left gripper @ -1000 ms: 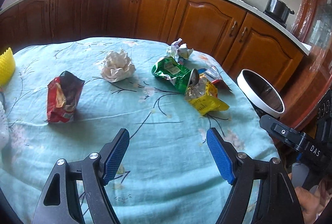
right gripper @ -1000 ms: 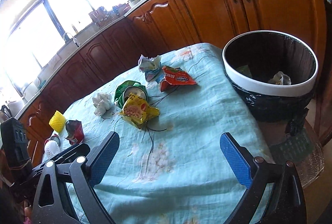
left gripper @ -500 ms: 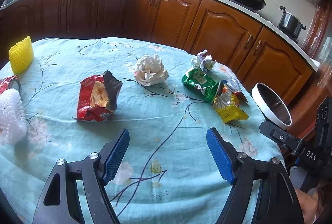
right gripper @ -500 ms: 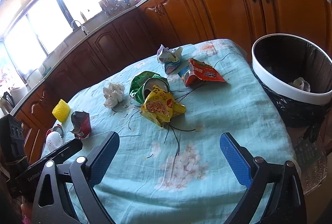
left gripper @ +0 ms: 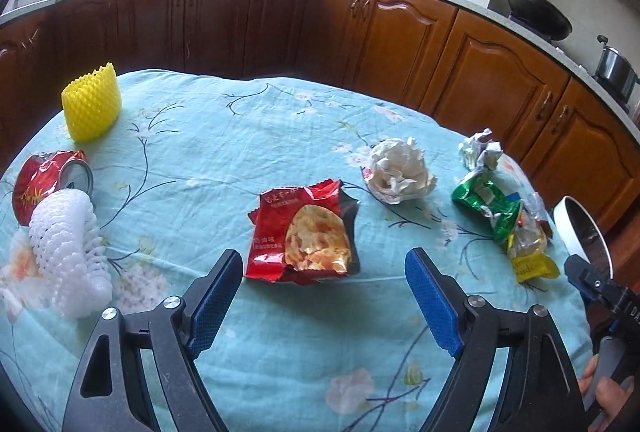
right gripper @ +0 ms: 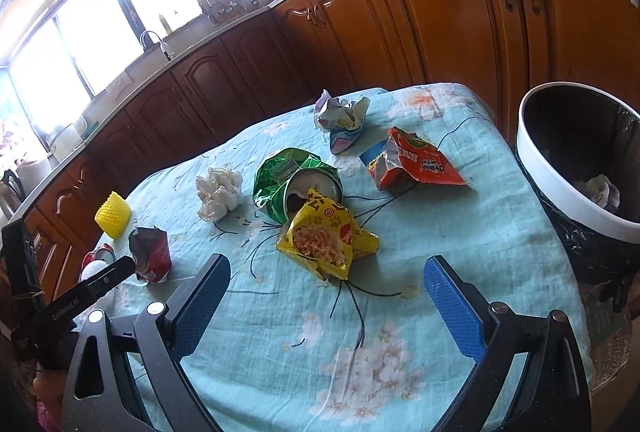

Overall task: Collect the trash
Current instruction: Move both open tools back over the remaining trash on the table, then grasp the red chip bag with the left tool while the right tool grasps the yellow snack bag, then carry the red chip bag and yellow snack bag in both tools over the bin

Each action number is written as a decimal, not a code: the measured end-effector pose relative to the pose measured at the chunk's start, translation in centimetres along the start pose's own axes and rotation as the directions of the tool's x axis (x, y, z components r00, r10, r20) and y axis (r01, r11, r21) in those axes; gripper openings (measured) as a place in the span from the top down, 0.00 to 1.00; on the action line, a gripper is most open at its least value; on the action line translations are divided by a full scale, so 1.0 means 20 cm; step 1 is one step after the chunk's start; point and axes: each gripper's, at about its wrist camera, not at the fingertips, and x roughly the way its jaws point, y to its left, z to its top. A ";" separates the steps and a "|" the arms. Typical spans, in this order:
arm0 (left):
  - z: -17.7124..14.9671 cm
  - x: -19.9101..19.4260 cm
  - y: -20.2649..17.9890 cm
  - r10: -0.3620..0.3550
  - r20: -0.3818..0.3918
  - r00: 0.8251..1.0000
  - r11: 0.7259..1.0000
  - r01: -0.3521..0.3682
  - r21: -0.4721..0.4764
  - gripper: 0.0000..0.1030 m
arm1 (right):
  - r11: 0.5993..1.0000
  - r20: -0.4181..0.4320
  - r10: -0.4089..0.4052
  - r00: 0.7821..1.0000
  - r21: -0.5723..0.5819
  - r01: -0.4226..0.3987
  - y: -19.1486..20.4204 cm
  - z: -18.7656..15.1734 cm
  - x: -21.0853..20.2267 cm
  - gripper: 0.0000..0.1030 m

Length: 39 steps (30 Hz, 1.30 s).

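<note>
Grippers: I'm holding left gripper [left gripper: 324, 274] and right gripper [right gripper: 326, 282] spread, empty. Red bag [left gripper: 304, 236], left of bin [left gripper: 576, 228], looking light, crinkly; I'm targeting its crimped edge.

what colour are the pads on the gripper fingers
Blue, with a fine textured surface, on both the left gripper and right gripper; the left wrist view shows it best.

We see daylight pouring through the blown-out kitchen windows [right gripper: 120, 15], soft shadows under the litter on the tablecloth [left gripper: 224, 135], strong fisheye bending and dark corners at the edges, detail sharp in both views
</note>
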 end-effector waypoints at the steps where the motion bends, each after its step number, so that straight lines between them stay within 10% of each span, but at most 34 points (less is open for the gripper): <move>1: 0.01 0.03 0.00 0.002 -0.009 1.000 1.000 -0.002 -0.004 0.19 | 1.000 -0.003 -0.001 1.000 0.001 0.001 0.00 0.01 0.02 0.04; 8: 0.07 0.21 0.03 -0.021 -0.051 0.998 0.999 0.019 -0.048 0.24 | 1.000 -0.048 -0.022 0.999 -0.009 0.022 -0.01 0.03 0.16 0.06; 14: 0.07 0.24 -0.03 -0.095 -0.063 0.993 0.995 0.094 -0.018 0.46 | 1.000 -0.078 0.000 0.997 -0.011 -0.001 -0.01 0.01 0.21 0.56; 39: -0.06 0.10 -0.67 -0.364 -0.164 0.917 0.900 0.392 0.193 0.70 | 0.991 0.070 -0.056 0.996 0.122 0.048 -0.39 -0.03 -0.34 0.59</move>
